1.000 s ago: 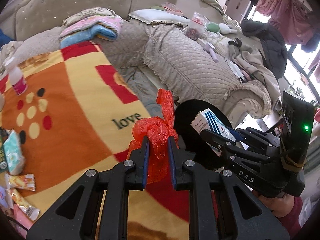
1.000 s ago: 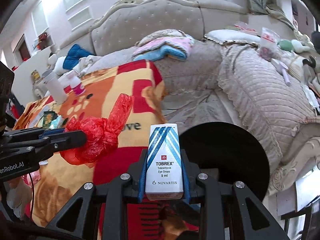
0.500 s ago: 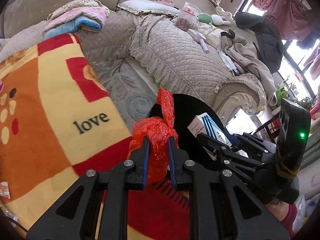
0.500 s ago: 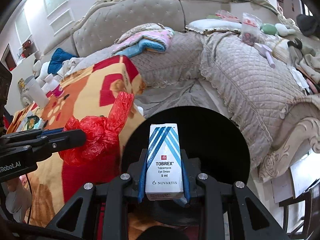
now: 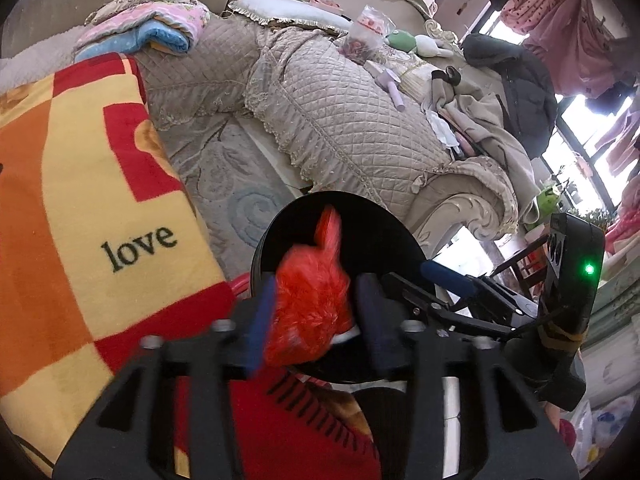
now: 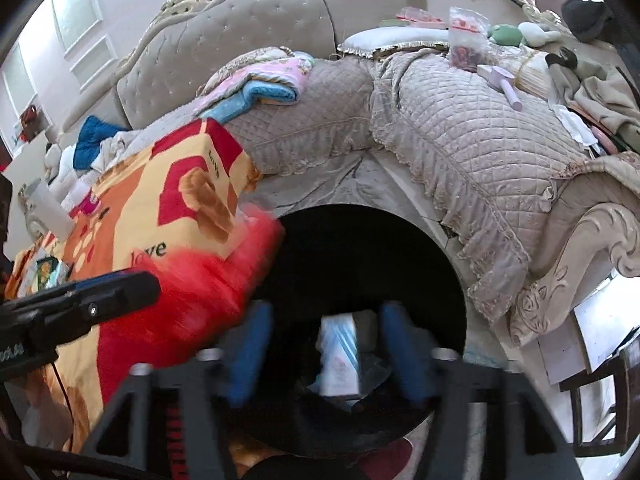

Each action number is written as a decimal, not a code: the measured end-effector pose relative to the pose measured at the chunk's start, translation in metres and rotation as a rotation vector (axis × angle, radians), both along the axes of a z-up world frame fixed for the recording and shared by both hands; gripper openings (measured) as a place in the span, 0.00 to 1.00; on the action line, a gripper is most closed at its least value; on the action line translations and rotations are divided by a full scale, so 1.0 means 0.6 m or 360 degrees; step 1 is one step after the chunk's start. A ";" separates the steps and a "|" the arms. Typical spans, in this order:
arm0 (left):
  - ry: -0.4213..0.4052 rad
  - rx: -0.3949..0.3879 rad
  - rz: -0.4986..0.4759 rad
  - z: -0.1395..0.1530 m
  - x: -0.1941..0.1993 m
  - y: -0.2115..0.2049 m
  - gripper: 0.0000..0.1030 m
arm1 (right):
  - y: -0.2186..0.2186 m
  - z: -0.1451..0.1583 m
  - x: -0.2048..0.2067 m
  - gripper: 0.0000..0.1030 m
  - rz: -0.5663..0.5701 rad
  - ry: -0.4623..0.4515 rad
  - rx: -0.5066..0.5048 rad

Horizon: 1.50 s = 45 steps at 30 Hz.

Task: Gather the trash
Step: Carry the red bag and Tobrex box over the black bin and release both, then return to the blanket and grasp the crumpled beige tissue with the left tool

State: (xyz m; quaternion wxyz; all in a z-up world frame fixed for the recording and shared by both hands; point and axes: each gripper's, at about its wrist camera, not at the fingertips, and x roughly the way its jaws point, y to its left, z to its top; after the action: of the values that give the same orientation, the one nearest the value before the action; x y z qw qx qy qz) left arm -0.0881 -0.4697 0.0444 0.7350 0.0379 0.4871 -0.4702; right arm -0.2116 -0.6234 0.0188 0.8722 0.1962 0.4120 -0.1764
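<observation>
A round black trash bin (image 5: 372,224) stands below both grippers; it also shows in the right wrist view (image 6: 360,248). My left gripper (image 5: 316,320) is open, and the crumpled red plastic bag (image 5: 312,304) sits blurred between its spread fingers, over the bin's rim. The bag also shows in the right wrist view (image 6: 212,280). My right gripper (image 6: 328,356) is open above the bin, and the white and blue eye-drops box (image 6: 340,356) is blurred between its fingers, loose and inside the bin's mouth. The right gripper also shows in the left wrist view (image 5: 448,284), empty.
An orange, yellow and red "love" blanket (image 5: 80,200) covers the surface to the left. A quilted beige sofa (image 5: 352,120) with clothes and small items lies behind the bin. Bottles (image 6: 48,208) and packets stand at the blanket's far left.
Both grippers have opened over the bin. The eye-drops box has left the right fingers and drops into the bin. The red bag is loose between the left fingers.
</observation>
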 end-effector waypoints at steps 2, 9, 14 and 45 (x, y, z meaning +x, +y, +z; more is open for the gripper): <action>-0.0004 0.0000 0.0012 0.002 0.000 0.006 0.45 | 0.004 0.003 0.000 0.62 0.0004 -0.0008 -0.0003; -0.0094 0.0040 0.0051 0.016 -0.004 0.033 0.45 | 0.037 0.014 0.010 0.74 0.0055 -0.0004 -0.0098; -0.0187 0.0063 0.0095 0.026 -0.009 0.063 0.45 | 0.052 0.036 0.011 0.75 0.0052 -0.0043 -0.0162; -0.0338 0.0299 0.0680 0.023 0.013 0.433 0.45 | 0.310 0.035 0.129 0.76 0.0589 -0.0035 0.0003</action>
State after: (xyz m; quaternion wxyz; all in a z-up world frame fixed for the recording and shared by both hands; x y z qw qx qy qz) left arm -0.0804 -0.2097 0.0583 0.8579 0.0513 0.4458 -0.2504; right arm -0.1343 -0.4377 0.0398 0.8939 0.1198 0.4318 -0.0103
